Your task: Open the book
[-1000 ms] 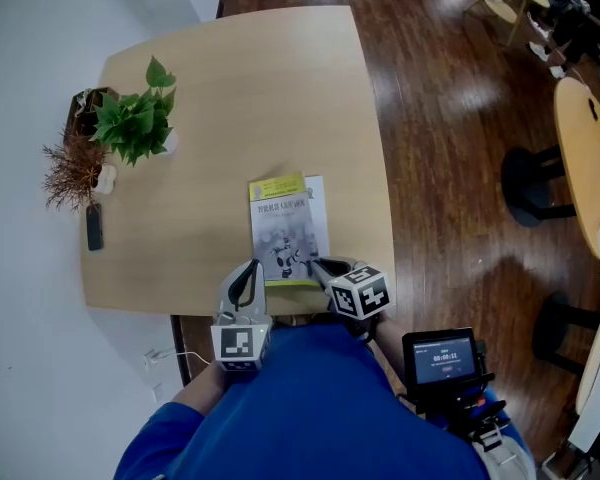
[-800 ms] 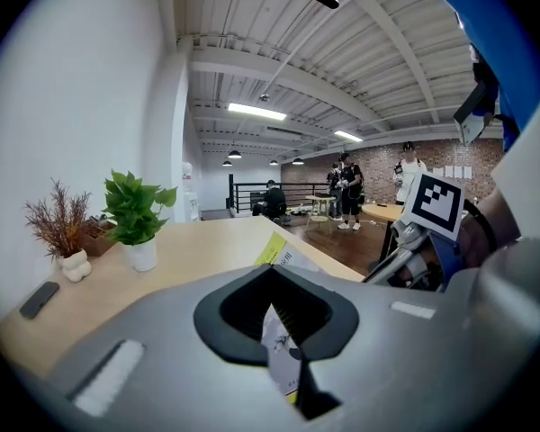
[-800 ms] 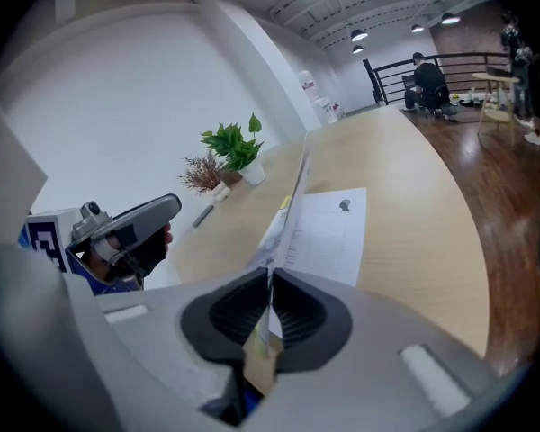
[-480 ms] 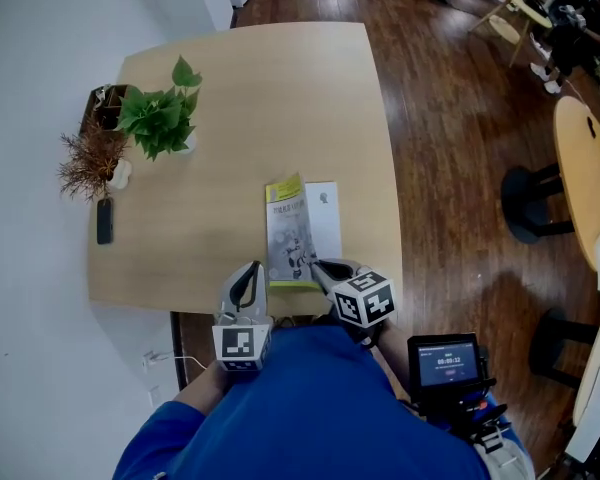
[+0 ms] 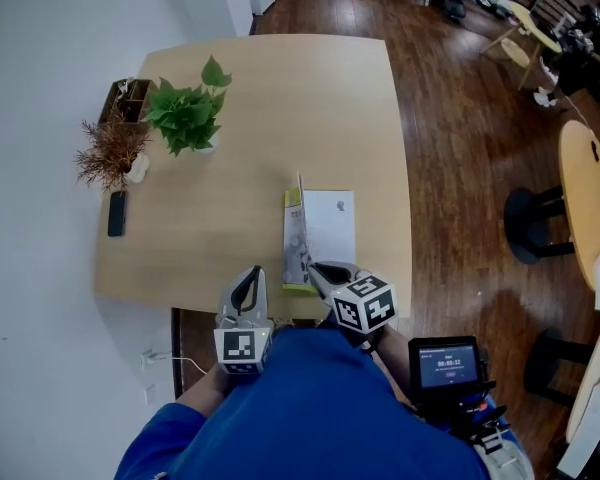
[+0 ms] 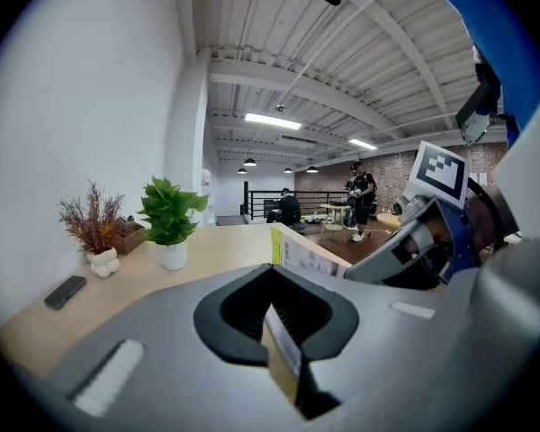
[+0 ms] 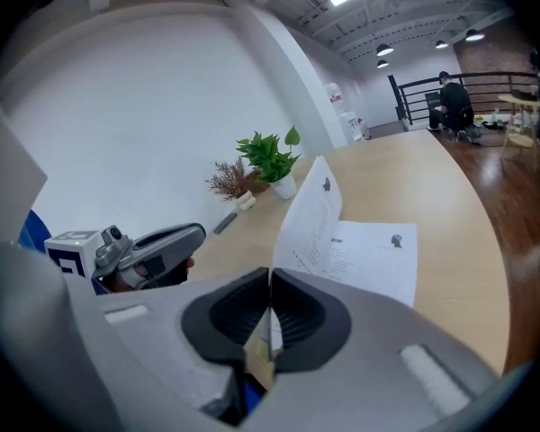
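right gripper [image 5: 314, 267], head view: pinching the book [image 5: 330, 224] by its cover [image 5: 298, 230], which stands on edge near the table [image 5: 230, 138] front; left gripper [image 5: 251, 272] just beside. left gripper view: jaws pressed together. right gripper view: jaws clamped on the raised cover.

Yellow-and-grey cover and white pages of the book [image 5: 320, 230], pale wood table [image 5: 250, 88], green-leaved plant [image 5: 185, 118].

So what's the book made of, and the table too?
The book looks like paper: thin, white, matte, with print on it. Its cover stands up without flopping, so probably thin card. The table seems wood or wood-look laminate: pale, smooth, faintly grained.
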The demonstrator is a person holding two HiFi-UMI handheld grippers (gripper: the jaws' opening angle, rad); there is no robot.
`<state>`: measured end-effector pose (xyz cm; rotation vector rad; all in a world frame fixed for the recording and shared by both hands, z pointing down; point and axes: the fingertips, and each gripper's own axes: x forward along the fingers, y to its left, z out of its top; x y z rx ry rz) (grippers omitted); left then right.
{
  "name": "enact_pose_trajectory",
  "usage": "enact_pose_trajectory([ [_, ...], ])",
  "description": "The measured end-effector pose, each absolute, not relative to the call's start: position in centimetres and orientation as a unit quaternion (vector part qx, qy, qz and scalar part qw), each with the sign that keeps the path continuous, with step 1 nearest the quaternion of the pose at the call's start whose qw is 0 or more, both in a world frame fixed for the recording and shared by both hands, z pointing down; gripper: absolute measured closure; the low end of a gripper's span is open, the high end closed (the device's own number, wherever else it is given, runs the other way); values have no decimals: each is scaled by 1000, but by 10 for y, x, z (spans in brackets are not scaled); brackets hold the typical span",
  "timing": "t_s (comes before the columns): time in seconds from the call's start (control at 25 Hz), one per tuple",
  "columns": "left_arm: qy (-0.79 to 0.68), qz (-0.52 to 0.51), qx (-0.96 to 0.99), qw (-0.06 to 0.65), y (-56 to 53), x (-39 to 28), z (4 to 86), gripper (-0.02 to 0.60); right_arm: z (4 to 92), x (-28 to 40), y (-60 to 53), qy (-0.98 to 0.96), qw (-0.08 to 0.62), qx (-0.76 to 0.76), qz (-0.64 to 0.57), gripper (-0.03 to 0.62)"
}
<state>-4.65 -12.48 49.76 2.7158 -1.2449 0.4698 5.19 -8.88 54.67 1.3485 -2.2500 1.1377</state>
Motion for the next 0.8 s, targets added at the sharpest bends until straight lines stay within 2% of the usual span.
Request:
enact_pose_trajectory([
  [0.8,-462,147,872,69,-144,-122,495,575,527,-34,-128,-816,151,413,374,578],
])
